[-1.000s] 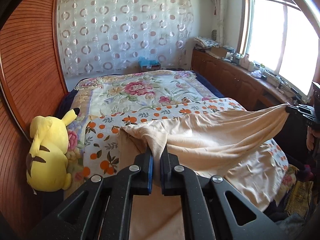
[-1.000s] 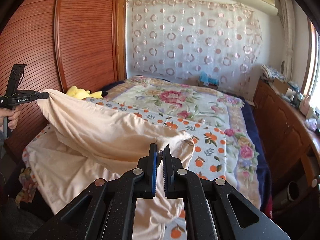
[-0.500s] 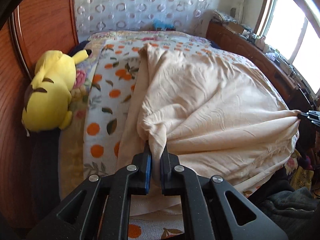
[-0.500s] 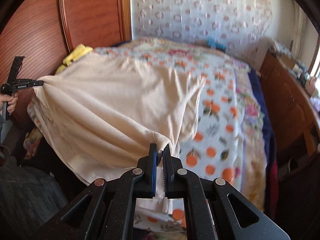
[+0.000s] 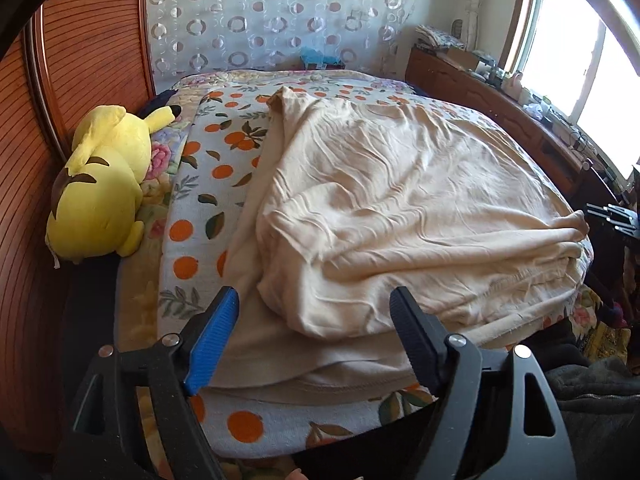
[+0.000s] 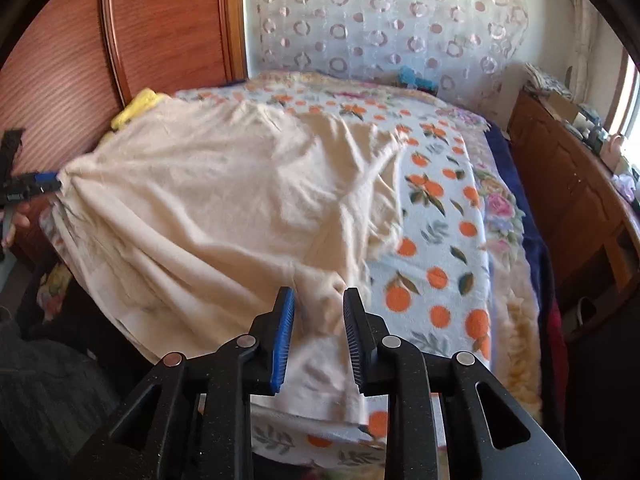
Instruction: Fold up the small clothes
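A cream garment (image 5: 384,208) lies folded over on the bed's near end, its upper layer rumpled over a lower layer. It also shows in the right wrist view (image 6: 224,216). My left gripper (image 5: 316,332) is open and empty, its jaws wide apart just above the garment's near left corner. My right gripper (image 6: 318,328) is open, its jaws apart over the garment's near right corner, cloth lying loose between them. The right gripper shows at the far right of the left wrist view (image 5: 612,220); the left gripper shows at the far left of the right wrist view (image 6: 36,184).
An orange-print blanket (image 5: 200,208) covers the bed over a floral quilt. A yellow plush toy (image 5: 100,184) lies at the bed's left edge against the wooden wardrobe (image 5: 24,160). A wooden sideboard (image 5: 492,108) with clutter runs under the window at right. Dark clothing (image 5: 592,392) lies near the foot.
Both grippers pulled the garment's far edge toward the near end and laid it down, folding it over. Both then opened and let go of the cloth.
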Motion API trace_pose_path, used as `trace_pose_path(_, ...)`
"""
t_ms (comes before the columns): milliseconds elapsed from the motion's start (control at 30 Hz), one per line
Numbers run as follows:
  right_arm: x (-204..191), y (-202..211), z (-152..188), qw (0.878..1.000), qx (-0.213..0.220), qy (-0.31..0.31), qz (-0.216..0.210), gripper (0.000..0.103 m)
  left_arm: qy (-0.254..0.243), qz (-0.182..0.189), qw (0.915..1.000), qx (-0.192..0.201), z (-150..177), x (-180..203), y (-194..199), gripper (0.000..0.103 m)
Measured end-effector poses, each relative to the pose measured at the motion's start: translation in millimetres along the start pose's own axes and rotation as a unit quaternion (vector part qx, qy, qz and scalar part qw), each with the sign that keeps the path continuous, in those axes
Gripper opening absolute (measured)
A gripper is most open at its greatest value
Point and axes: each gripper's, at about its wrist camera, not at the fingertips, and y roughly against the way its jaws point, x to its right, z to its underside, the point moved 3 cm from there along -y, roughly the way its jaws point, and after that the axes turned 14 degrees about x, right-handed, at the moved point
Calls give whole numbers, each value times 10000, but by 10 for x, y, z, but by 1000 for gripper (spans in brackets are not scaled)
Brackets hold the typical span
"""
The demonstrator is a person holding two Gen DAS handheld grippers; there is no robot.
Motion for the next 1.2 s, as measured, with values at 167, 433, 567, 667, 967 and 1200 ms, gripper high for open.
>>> trace_pose_path(167, -528, -45, -78, 9969, 314, 77, -717, 26, -8, -28, 10000, 38, 66, 126, 3, 79)
trace_pose_path(433, -1421, -425, 98, 9817, -12, 538, -1829, 26, -79, -427, 9988, -242, 270, 92, -94, 79)
trace_pose_path(567, -1526, -566, 187, 9792, -221, 736, -1878, 26, -114, -494, 9984, -231, 325, 72, -40, 79)
trace_pose_path(667, -1536, -696, 181, 9811, -335, 997, -1623, 26, -70, -474, 9986, -209, 343, 53, -17, 79)
trace_pose_path(967, -1700, -565, 155, 9737, -321, 1037, -2003, 2, 148, -483, 9986, -121, 336, -17, 29, 79)
trace_pose_path(1200, -1762, -416, 174, 9672, -402, 1019, -2293, 2, 524, -492, 9972, 185, 272, -185, 138, 79)
